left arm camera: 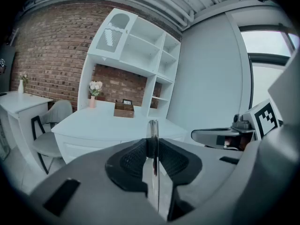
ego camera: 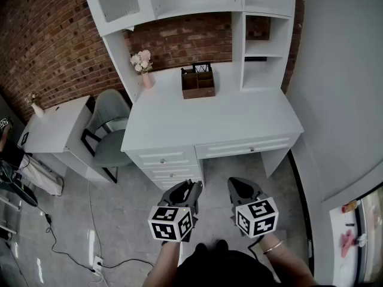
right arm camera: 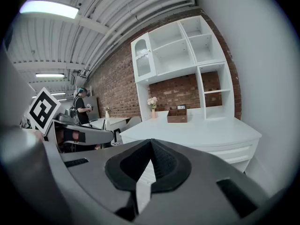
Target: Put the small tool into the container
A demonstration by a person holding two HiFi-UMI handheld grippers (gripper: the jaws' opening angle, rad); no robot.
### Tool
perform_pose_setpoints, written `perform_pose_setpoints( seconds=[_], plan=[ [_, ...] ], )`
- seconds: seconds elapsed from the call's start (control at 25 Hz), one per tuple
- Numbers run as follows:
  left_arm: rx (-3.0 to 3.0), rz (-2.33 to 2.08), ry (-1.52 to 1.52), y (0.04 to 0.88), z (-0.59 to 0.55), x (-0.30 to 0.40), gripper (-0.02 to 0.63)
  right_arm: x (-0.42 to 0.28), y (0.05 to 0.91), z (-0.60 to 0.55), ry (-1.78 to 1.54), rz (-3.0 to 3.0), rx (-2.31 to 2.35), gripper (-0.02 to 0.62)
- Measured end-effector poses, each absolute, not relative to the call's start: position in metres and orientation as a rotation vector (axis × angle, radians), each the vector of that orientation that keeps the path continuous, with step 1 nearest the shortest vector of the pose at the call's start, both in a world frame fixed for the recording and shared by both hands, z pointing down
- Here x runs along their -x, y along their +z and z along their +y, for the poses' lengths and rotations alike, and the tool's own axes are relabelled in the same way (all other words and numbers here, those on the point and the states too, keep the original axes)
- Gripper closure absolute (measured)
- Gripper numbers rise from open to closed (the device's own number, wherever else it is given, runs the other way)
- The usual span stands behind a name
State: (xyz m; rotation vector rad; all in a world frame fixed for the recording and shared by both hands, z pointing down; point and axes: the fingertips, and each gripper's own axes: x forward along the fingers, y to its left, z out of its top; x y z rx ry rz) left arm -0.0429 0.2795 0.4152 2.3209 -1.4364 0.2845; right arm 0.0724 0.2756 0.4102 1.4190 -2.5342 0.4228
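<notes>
A brown wooden container [ego camera: 198, 81] with dividers stands at the back of the white desk [ego camera: 227, 121], also visible far off as the container [left arm camera: 123, 109] and the container [right arm camera: 177, 115]. My left gripper [ego camera: 190, 188] hangs in front of the desk drawers, well short of it. In the left gripper view, my left gripper [left arm camera: 153, 142] is shut on a thin metal small tool [left arm camera: 153, 130] that stands edge-on between the pads. My right gripper [ego camera: 239, 185] is beside it. In the right gripper view, my right gripper [right arm camera: 150, 145] has its pads together with nothing in them. The tool is hidden in the head view.
A pink vase of flowers [ego camera: 143, 66] stands left of the container. White shelves [ego camera: 263, 34] rise over the desk's back. A grey chair [ego camera: 111, 127] and a small white side table [ego camera: 57, 127] are to the left. Cables [ego camera: 66, 244] lie on the floor. A person [right arm camera: 82, 108] stands far off.
</notes>
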Motion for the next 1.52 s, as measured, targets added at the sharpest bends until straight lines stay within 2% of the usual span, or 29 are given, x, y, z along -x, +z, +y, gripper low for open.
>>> perform_pose_setpoints(
  seconds=[0.92,1.52],
  plan=[
    [-2.329,-1.531,0.223,0.395,0.239,0.047,0.52,-0.096,0.415,0.234,0.443,-2.545,-1.451,0.591],
    [-2.345,-1.461,0.215,0.406,0.057,0.073,0.519,-0.065,0.426,0.064,0.446,-2.509,-1.455,0.591]
  ],
)
